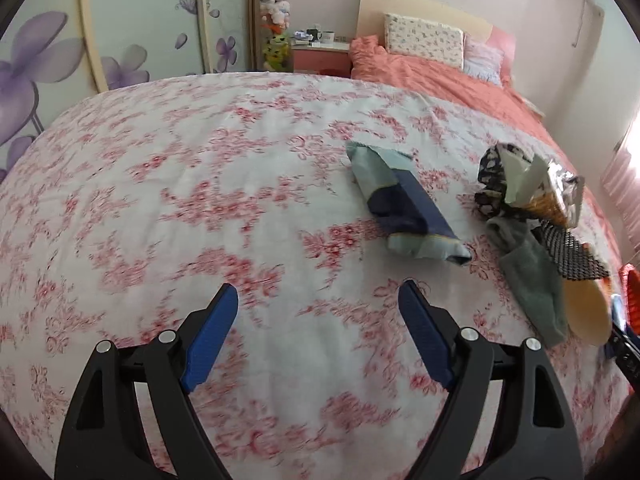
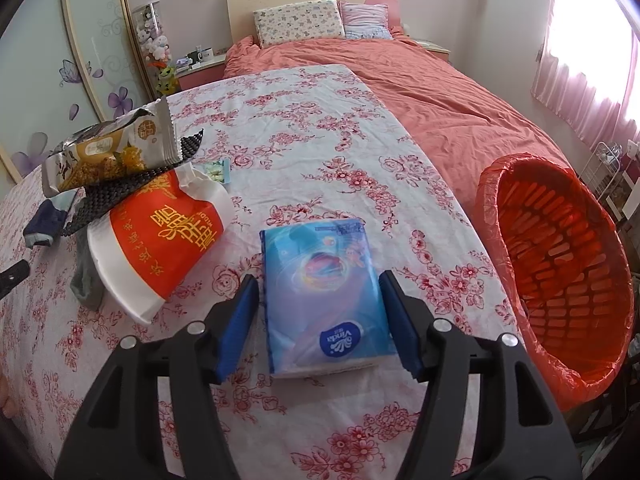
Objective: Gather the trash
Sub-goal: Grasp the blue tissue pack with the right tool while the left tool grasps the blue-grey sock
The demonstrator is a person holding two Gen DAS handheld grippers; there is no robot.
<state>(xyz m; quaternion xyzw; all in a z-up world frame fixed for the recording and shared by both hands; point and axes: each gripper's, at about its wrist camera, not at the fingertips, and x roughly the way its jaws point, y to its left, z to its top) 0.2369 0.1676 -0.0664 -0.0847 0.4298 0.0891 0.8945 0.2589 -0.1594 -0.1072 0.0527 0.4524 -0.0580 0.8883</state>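
The left gripper [image 1: 318, 320] hangs over a bare stretch of the flowered tabletop [image 1: 200, 200], its blue jaws spread wide with nothing between them. Further right on the cloth lies a rolled bundle of pale blue and navy fabric [image 1: 404, 208], apart from the jaws. Beyond it, toward the tabletop's right edge, sits a heap: a black-and-white patterned cloth [image 1: 490, 178], a crumpled snack wrapper [image 1: 536, 188], a grey-green sock [image 1: 532, 280], a strip of black mesh [image 1: 572, 256] and the pale inside of a paper bowl [image 1: 588, 316].

In the right wrist view the same heap sits near the tabletop's left edge. The snack wrapper [image 2: 112, 148] rests on the black mesh [image 2: 120, 192], which leans on the red-and-white paper bowl [image 2: 160, 240] lying on its side; the sock [image 2: 86, 276] lies partly under the bowl. A small pale green packet [image 2: 218, 170] lies just behind the bowl.

The right gripper [image 2: 318, 308] straddles a blue tissue pack [image 2: 324, 292] lying flat near the middle of the tabletop's near edge. Its jaws stand apart on either side of the pack; the left one shows a gap, and whether the right one touches the pack I cannot tell.

Past the tabletop's right edge stands a red slatted bin [image 2: 560, 256] lined with a red bag, its mouth tilted toward the camera. Behind everything is a bed with a coral cover [image 2: 420, 92].
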